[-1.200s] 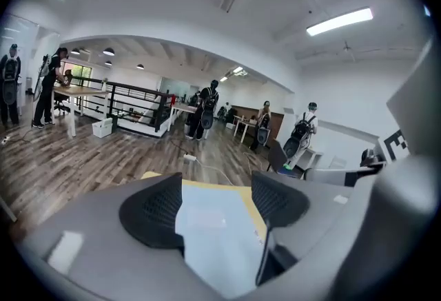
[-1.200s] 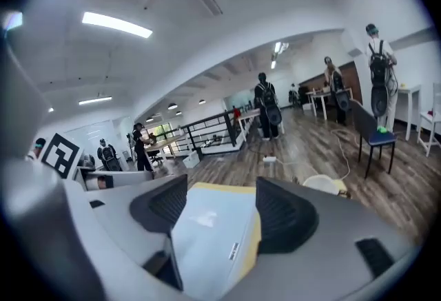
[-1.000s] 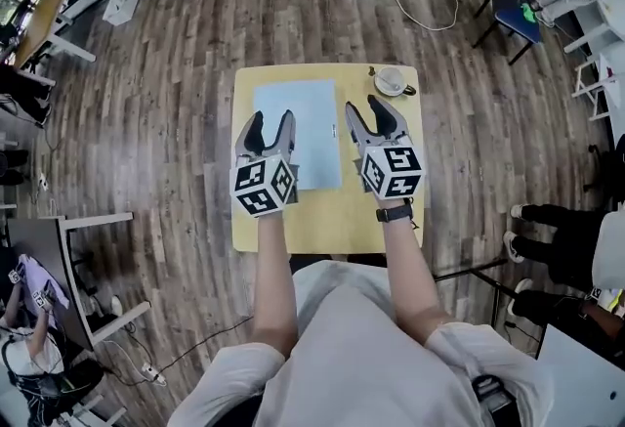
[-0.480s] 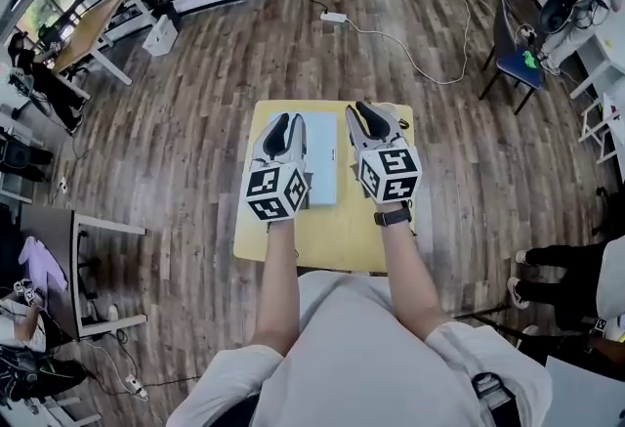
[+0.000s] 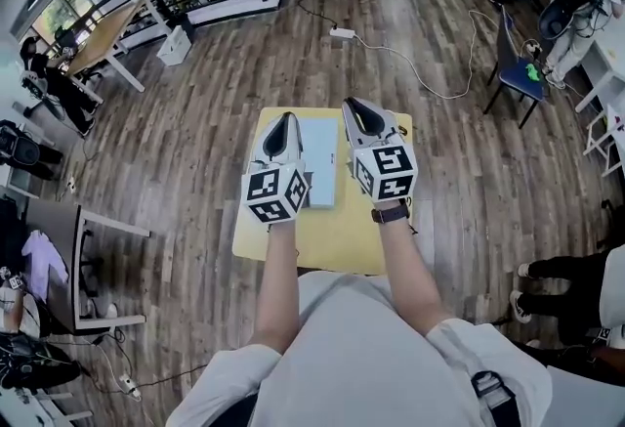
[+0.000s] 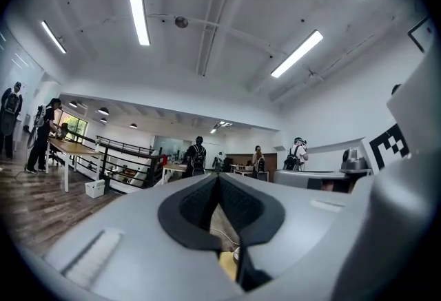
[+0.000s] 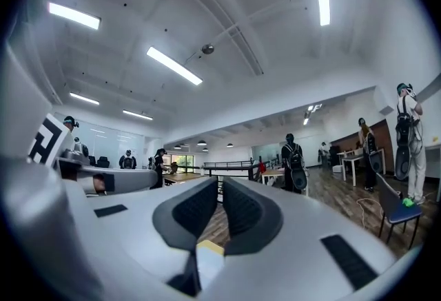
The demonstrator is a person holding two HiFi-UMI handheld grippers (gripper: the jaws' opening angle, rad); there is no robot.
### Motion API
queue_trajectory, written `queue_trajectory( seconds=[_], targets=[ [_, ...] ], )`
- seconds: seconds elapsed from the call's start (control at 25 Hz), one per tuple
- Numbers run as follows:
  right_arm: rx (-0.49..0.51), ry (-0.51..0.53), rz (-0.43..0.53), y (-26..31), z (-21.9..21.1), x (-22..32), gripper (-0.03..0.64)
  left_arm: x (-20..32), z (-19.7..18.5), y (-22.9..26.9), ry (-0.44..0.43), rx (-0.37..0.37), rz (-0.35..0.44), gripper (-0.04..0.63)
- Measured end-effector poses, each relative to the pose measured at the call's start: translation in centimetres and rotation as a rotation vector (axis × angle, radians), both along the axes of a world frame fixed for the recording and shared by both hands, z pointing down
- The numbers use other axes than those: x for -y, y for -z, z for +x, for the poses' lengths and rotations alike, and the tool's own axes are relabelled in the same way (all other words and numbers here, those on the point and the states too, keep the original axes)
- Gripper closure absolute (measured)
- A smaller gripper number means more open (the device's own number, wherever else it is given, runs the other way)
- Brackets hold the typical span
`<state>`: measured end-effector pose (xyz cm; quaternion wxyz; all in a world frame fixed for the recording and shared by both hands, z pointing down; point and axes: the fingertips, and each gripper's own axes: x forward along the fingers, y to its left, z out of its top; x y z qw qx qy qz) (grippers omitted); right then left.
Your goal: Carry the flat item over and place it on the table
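Observation:
A pale blue flat sheet lies on the small yellow table, in the head view between my two arms. My left gripper hangs above the sheet's left edge, jaws shut with nothing in them. My right gripper is raised over the table's right side, also shut and empty. Both gripper views point up into the room and ceiling. In the left gripper view the left gripper has its pads together. In the right gripper view the right gripper does too, with a bit of the table below.
Wooden floor surrounds the table. A blue chair stands at the far right, and a power strip with cable lies beyond the table. A person's legs are at the right, and desks at the left.
Both grippers went from open to shut with nothing in them and lifted away from the sheet. The head view tilted up, so the table looks smaller and more of the room shows.

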<state>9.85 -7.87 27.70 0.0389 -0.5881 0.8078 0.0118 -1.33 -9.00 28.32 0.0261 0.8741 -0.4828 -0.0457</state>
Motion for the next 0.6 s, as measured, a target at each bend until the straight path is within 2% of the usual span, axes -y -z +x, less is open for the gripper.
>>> queue_trajectory(
  seconds=[0.32,0.6],
  targets=[
    [0.001,0.010,-0.013,-0.7,-0.9,0.4,0.586,0.3,-0.7,-0.8,0.013,0.023,-0.004,0.586],
    [0.005,0.000,-0.070,-3.0,-1.7,2.3,0.586,2.1,-2.0,-3.2,0.019,0.031,-0.055,0.584]
  ],
)
